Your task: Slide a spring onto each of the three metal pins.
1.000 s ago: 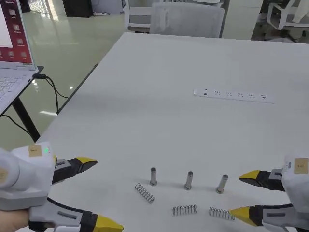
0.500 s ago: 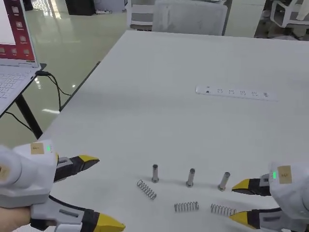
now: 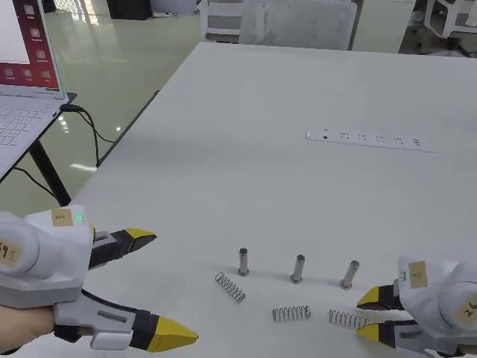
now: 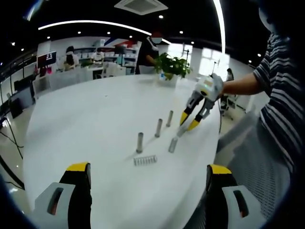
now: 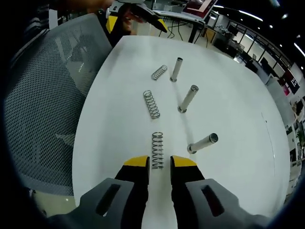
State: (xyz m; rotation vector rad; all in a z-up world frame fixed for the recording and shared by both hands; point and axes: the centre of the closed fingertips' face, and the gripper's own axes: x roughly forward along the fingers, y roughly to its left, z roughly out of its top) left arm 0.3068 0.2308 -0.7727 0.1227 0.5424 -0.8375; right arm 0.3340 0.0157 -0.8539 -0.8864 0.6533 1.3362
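Three short metal pins (image 3: 243,262) (image 3: 298,268) (image 3: 349,274) stand upright in a row on the white table (image 3: 283,149). In front of each lies a loose spring (image 3: 230,287) (image 3: 291,313) (image 3: 348,319). My right gripper (image 3: 367,316) is low at the right spring's end, its jaws narrowed. In the right gripper view that spring (image 5: 157,149) has its near end between the yellow fingertips (image 5: 138,163), with a gap on each side. My left gripper (image 3: 160,289) hovers wide open at the lower left, holding nothing. The left gripper view shows the pins (image 4: 158,128) and the right gripper (image 4: 188,121).
A white power strip (image 3: 370,139) lies farther back on the table. A laptop (image 3: 15,82) with a black cable (image 3: 86,134) sits on a stand beyond the table's left edge. A mesh chair (image 5: 52,86) is close behind the near edge.
My right gripper has moved left and down to the right spring, and its jaws have narrowed around the spring's end. The left gripper stays open in place.
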